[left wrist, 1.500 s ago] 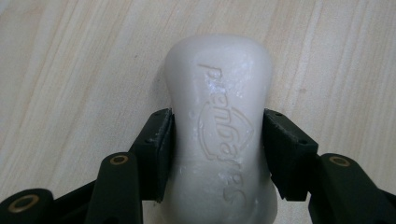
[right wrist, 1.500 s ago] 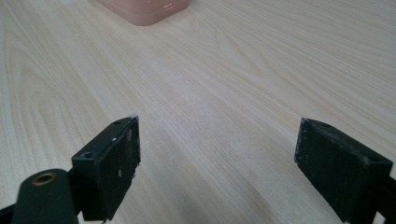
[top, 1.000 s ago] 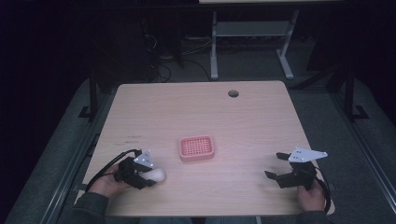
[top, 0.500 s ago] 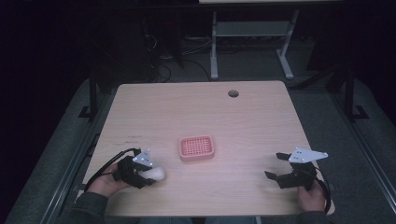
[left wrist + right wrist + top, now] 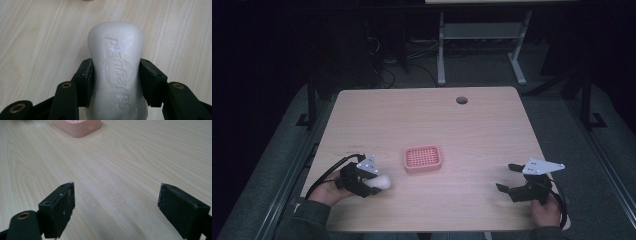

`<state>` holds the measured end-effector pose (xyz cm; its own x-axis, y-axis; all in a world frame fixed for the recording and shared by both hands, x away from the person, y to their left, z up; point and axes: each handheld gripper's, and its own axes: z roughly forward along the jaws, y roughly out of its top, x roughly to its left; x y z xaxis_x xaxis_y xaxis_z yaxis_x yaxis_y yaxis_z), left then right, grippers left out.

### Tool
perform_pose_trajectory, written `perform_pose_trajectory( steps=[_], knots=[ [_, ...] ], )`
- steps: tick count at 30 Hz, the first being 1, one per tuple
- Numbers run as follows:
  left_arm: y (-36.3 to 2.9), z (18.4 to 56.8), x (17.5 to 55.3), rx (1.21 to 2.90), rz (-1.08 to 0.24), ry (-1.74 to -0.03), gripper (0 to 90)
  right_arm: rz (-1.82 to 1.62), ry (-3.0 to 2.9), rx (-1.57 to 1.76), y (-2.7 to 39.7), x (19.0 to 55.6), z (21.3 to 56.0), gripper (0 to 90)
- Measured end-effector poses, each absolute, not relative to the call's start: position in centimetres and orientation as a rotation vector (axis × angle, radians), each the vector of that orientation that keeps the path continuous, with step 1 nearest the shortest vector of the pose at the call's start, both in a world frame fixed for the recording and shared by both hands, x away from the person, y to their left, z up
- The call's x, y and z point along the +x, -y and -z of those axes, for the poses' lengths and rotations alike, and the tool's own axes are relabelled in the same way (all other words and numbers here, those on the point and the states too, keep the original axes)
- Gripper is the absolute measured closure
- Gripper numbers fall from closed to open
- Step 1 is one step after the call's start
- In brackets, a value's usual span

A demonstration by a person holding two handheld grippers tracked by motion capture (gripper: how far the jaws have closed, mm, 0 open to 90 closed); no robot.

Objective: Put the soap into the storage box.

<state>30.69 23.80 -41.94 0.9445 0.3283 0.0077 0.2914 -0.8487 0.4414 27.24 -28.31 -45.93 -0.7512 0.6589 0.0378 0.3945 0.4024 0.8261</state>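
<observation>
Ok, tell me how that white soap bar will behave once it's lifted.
The soap bar looks stiff, likely holding its shape. Its glossy, damp-looking face suggests it may slip between the left gripper jaws. Its rounded edges could let it slide out under a hard squeeze.

A white soap bar (image 5: 116, 67) with embossed lettering, a pink, seemingly grid-holed soap dish (image 5: 423, 158), black grippers, and a pale wood-grain table (image 5: 492, 130).

The white soap bar (image 5: 117, 67) bears an embossed word, seemingly "Safeguard".
</observation>
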Motion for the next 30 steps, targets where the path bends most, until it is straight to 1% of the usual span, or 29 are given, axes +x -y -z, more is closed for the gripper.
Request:
perform_pose_trajectory(
  steps=[30],
  knots=[
    [-21.5, 39.9, 33.0, 2.667, -0.108, -0.406, 49.2, -1.3, -2.358, 0.93, 28.6, 27.2, 46.0, 13.5]
  ],
)
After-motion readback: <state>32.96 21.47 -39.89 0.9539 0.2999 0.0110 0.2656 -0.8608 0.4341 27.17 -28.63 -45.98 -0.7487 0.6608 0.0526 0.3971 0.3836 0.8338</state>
